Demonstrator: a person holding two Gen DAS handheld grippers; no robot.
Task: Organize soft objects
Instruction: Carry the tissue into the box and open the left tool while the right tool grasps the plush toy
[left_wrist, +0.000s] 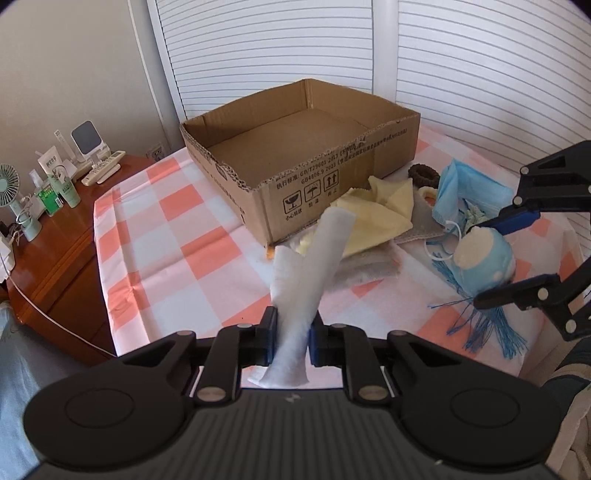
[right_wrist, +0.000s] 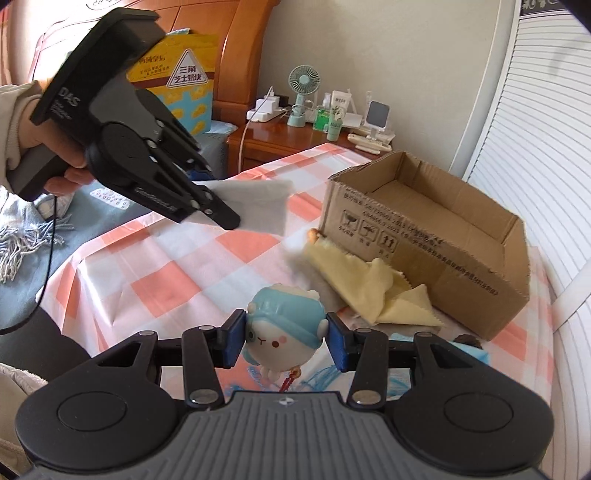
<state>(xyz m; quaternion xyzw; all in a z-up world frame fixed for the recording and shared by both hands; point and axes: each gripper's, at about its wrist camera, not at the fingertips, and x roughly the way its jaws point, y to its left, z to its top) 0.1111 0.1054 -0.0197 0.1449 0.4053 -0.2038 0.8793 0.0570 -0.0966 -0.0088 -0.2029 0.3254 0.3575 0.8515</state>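
Left wrist view: left tool (left_wrist: 293, 334) pinching a white cloth (left_wrist: 306, 284), lifted above the checked tabletop (left_wrist: 177, 229), in front of the empty cardboard box (left_wrist: 295, 155); yellow cloth (left_wrist: 376, 206) and blue face mask (left_wrist: 458, 188) piled just beside the box. Right wrist view: right tool (right_wrist: 286, 338) clamped on a round blue-capped plush toy (right_wrist: 282, 332), held over the tabletop (right_wrist: 192, 266), box (right_wrist: 443, 236) beyond; left tool (right_wrist: 225, 218) gripping the white cloth (right_wrist: 258, 206), held by a hand (right_wrist: 48, 140).

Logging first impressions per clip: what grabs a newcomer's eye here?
The left gripper pinches a white folded cloth above the pink-checked tablecloth. The right gripper clamps a round blue-and-white plush toy. Behind them an open brown cardboard box sits empty beside crumpled yellow cloths.
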